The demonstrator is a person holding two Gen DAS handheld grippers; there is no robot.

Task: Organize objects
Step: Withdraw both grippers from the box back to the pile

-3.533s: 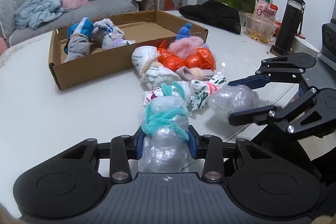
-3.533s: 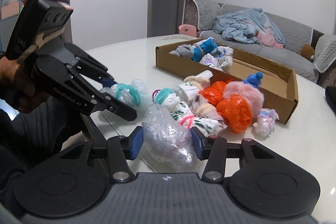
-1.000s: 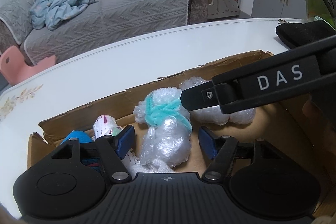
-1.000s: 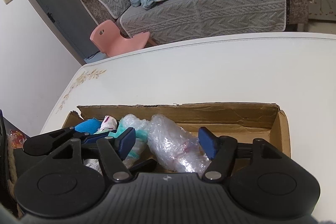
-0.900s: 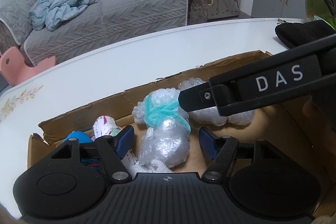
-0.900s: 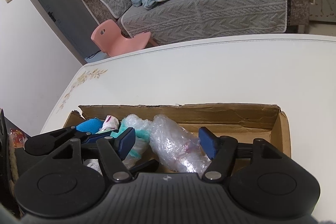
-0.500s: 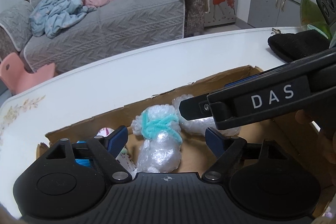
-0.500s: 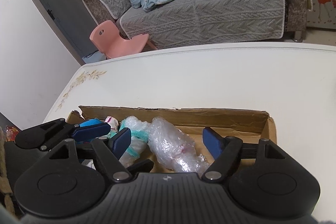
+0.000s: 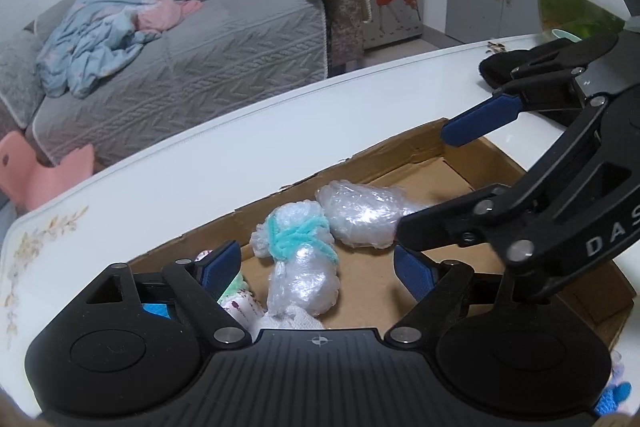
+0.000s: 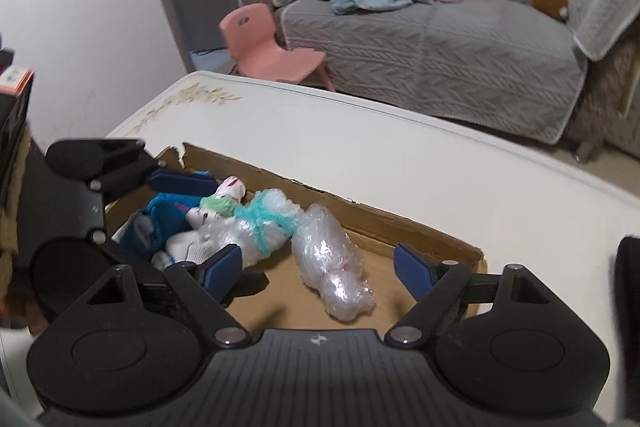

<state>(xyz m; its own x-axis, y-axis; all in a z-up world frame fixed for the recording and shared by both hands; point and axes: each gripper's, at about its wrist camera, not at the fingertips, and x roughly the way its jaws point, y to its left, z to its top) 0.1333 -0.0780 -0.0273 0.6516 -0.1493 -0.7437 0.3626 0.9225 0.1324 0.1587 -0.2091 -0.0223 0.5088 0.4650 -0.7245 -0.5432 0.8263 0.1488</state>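
Both grippers have just let go and lifted: my left gripper (image 9: 318, 265) gapes over the yarn-tied bundle (image 9: 298, 259) lying in the cardboard box (image 9: 416, 147), my right gripper (image 10: 318, 265) wide above the plastic bundle (image 10: 332, 263) beside it.

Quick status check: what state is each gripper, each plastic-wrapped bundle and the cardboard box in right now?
Left gripper: open, jaws just widened, touching nothing.
Right gripper: open, jaws just widened, touching nothing.
Clear plastic bundle tied with teal yarn: released, lying in the box.
Plain clear plastic bundle: released, lying beside it.
Shallow brown cardboard box: open-topped, partly filled.
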